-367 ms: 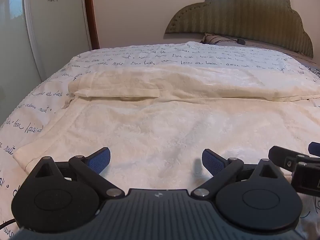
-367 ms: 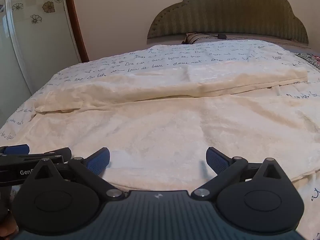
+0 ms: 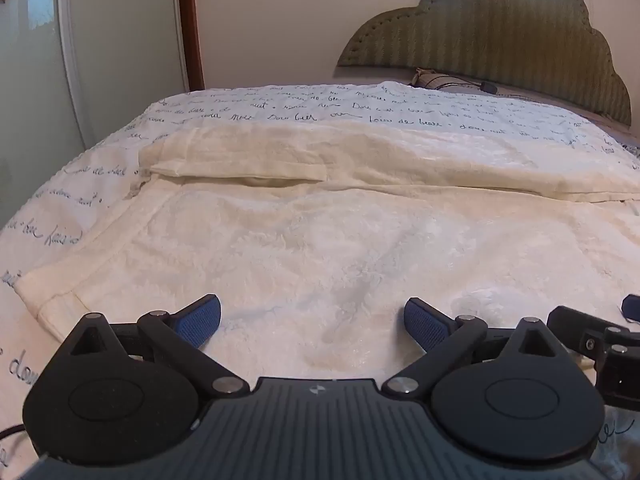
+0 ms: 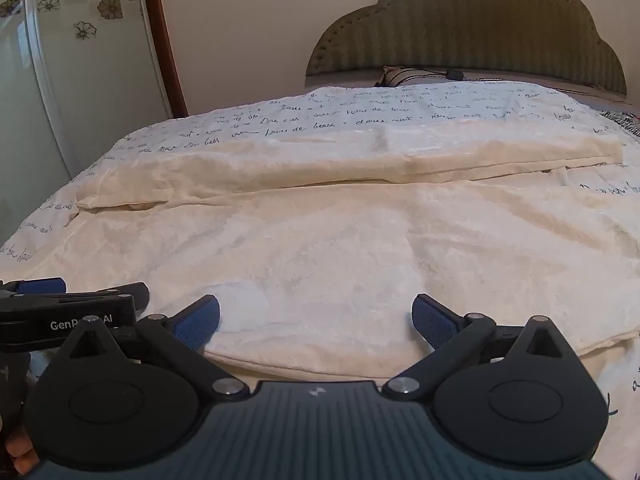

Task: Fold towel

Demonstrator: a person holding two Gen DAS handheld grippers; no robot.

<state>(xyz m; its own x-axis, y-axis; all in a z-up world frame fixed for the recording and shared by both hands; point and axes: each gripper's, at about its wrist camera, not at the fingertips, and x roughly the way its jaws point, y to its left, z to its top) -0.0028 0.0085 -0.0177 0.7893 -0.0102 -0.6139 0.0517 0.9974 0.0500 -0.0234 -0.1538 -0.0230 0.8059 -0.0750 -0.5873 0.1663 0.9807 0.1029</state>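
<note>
The towel lies spread on the bed, its far strip already folded toward you at 12 o'clock. Your left gripper and right gripper both hover at the near hem, jaws wide apart, nothing clamped. Risk: if you pinch too deep, you will likely catch the bedcover with the plush cloth; unequal grips may skew the fold.

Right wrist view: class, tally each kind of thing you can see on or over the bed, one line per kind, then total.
Cream towel: 1
Script-printed bedspread: 1
Striped pillow: 1
Grippers, left gripper and right gripper: 2
Total: 5
</note>
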